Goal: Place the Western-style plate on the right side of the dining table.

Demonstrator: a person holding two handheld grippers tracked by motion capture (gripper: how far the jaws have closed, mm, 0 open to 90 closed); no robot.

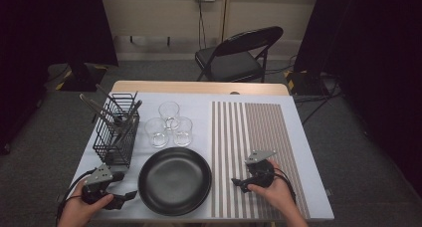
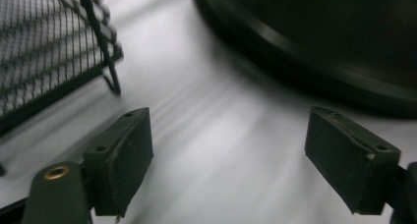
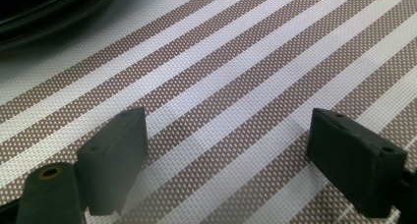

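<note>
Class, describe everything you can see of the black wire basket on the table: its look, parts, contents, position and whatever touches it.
The black wire basket is a rectangular mesh caddy of thin dark metal on small feet, standing upright on the white table at its left side. Long metal utensils lean inside it, handles poking out above the rim. Three clear glasses stand to its right, the black plate nearer the person. The left claw lies close in front, apart from it.

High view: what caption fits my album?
Open left gripper and right gripper flank a round black plate.

Room lying dim, table [image 1: 298, 137] catching soft overhead light, black plate [image 2: 314, 52] smearing with probable motion blur, striped mat [image 3: 236, 86] staying sharp.
</note>
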